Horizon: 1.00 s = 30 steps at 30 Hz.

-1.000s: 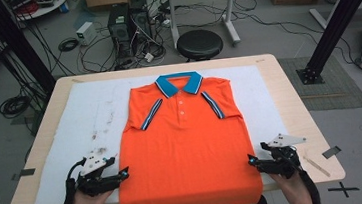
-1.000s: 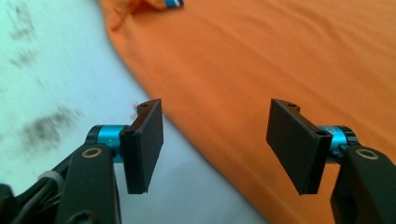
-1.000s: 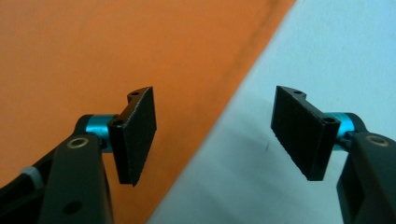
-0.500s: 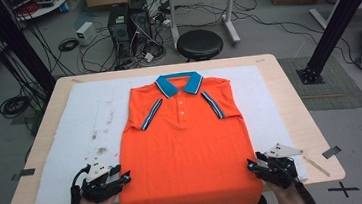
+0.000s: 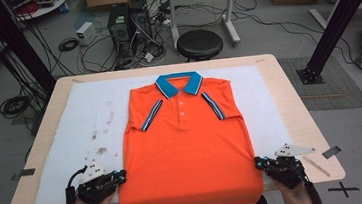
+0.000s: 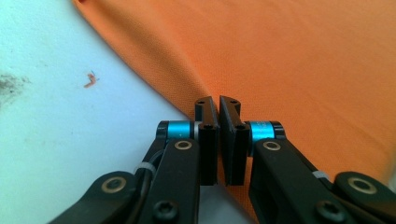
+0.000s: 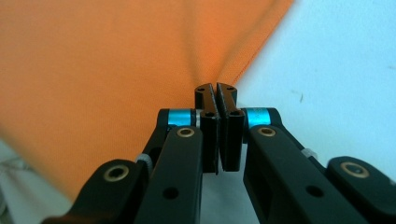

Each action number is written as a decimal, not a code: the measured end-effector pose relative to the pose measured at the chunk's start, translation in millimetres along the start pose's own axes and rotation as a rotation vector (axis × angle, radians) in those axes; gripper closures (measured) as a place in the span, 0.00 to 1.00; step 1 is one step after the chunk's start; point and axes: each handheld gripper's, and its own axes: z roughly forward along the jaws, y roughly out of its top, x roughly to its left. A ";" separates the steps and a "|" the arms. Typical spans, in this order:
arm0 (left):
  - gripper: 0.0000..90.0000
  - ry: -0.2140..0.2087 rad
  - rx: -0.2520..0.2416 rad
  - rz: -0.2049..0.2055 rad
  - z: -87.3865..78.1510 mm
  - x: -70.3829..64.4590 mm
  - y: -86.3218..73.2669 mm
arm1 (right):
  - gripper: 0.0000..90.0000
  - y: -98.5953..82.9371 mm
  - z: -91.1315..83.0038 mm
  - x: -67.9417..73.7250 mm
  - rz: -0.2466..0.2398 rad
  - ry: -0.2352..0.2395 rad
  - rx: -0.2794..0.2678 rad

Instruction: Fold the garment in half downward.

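The 2 grippers clamp the orange shirt (image 5: 186, 151): left gripper (image 5: 121, 177) pinching its left edge, right gripper (image 5: 258, 163) its right edge; no readable writing.

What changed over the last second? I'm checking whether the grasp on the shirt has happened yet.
Both tools moved down toward the near table edge and closed in on the shirt. The left tool now pinches its left side edge near the hem, and the right tool pinches the right side edge. The shirt itself stayed flat on the white mat, collar away from the person.
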 end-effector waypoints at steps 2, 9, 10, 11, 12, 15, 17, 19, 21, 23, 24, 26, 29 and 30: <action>0.96 -0.018 0.015 0.008 -2.5 -1.6 -2.2 | 0.99 -4.5 -6.6 -2.4 -0.002 0.024 0.012; 0.96 -0.081 0.044 0.022 -15.6 -11.0 -11.3 | 0.99 -18.9 -24.1 0.3 -0.010 0.070 0.040; 0.96 -0.084 0.046 0.023 -16.7 -12.5 -11.9 | 0.99 -20.0 -25.5 2.0 -0.011 0.071 0.045; 0.95 -0.082 0.035 0.016 -17.5 -13.0 -11.9 | 0.99 -20.9 -27.0 3.9 -0.016 0.074 0.049; 0.92 -0.080 0.028 0.014 -18.0 -12.0 -11.0 | 0.95 -20.9 -27.5 5.1 -0.027 0.073 0.048; 0.71 -0.018 -0.020 -0.011 -17.8 -5.9 -4.5 | 0.73 -16.4 -26.0 3.3 -0.028 0.031 -0.005; 0.65 0.014 -0.041 -0.027 -14.1 -0.2 1.4 | 0.70 -10.9 -23.1 1.8 -0.018 -0.008 -0.033; 0.64 0.054 -0.027 -0.041 -7.1 4.0 6.8 | 0.67 -5.2 -15.7 0.2 -0.027 -0.070 -0.030; 0.64 0.077 -0.004 -0.047 0.9 6.4 9.4 | 0.67 -1.4 -7.4 -0.8 -0.023 -0.081 -0.018; 0.66 0.068 0.019 -0.057 9.0 7.2 9.2 | 0.70 0.5 0.4 1.5 -0.027 -0.085 -0.008; 0.67 0.082 0.004 -0.043 10.3 6.1 7.9 | 0.72 0.7 2.7 3.7 -0.034 -0.097 -0.010; 0.81 0.024 -0.002 -0.052 8.8 8.6 6.6 | 0.84 0.0 5.7 6.7 -0.049 -0.106 -0.031; 0.96 0.023 0.002 -0.024 9.0 5.8 7.1 | 0.96 -1.7 8.2 3.0 0.005 -0.052 -0.057; 0.96 0.024 0.005 -0.018 8.6 5.1 7.4 | 0.97 -2.0 8.0 2.1 0.025 -0.042 -0.059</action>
